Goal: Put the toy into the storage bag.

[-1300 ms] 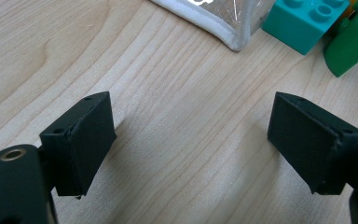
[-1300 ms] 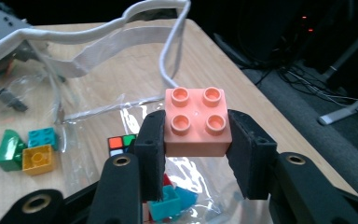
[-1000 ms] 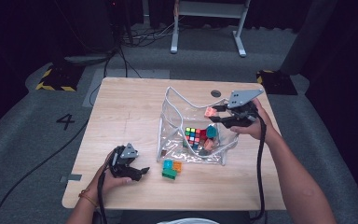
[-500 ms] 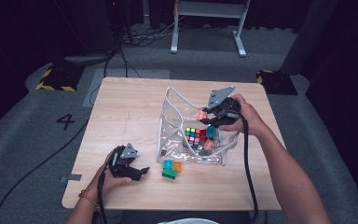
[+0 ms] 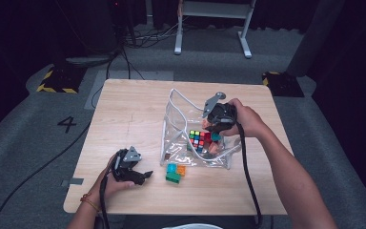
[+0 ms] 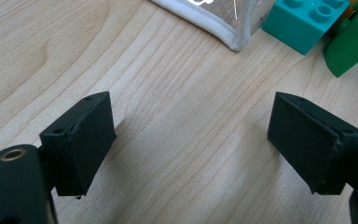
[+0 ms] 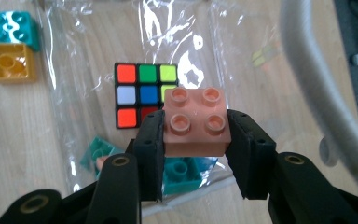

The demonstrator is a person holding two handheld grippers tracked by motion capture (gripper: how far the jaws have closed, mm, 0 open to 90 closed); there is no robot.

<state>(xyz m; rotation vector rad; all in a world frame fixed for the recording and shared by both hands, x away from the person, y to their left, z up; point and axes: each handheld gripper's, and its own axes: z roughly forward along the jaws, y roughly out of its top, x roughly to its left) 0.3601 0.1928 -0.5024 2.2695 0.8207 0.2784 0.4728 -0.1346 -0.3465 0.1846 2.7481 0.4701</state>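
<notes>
My right gripper point(image 7: 195, 140) is shut on a pink four-stud brick point(image 7: 195, 116). In the high view, the right gripper point(image 5: 213, 125) hangs over the open mouth of a clear plastic bag point(image 5: 176, 119). Inside the bag lie a Rubik's cube point(image 5: 198, 139) and teal bricks point(image 7: 182, 170); the cube point(image 7: 140, 93) is just beyond the pink brick. My left gripper point(image 5: 142, 177) rests open on the table near its front left, nothing between its pads point(image 6: 81, 140). Just ahead of it lie a teal brick point(image 6: 307, 21) and a green brick point(image 6: 354, 44).
Outside the bag's front edge sit the teal brick point(image 5: 171, 168), an orange brick point(image 5: 181, 170) and the green brick point(image 5: 173, 178). The bag's white handle point(image 7: 317, 93) curves past my right gripper. The wooden table point(image 5: 124, 114) stands on a grey floor with cables.
My right gripper has moved left and lower with the pink brick, from the bag's right side to over its opening. The left gripper has stayed put.
</notes>
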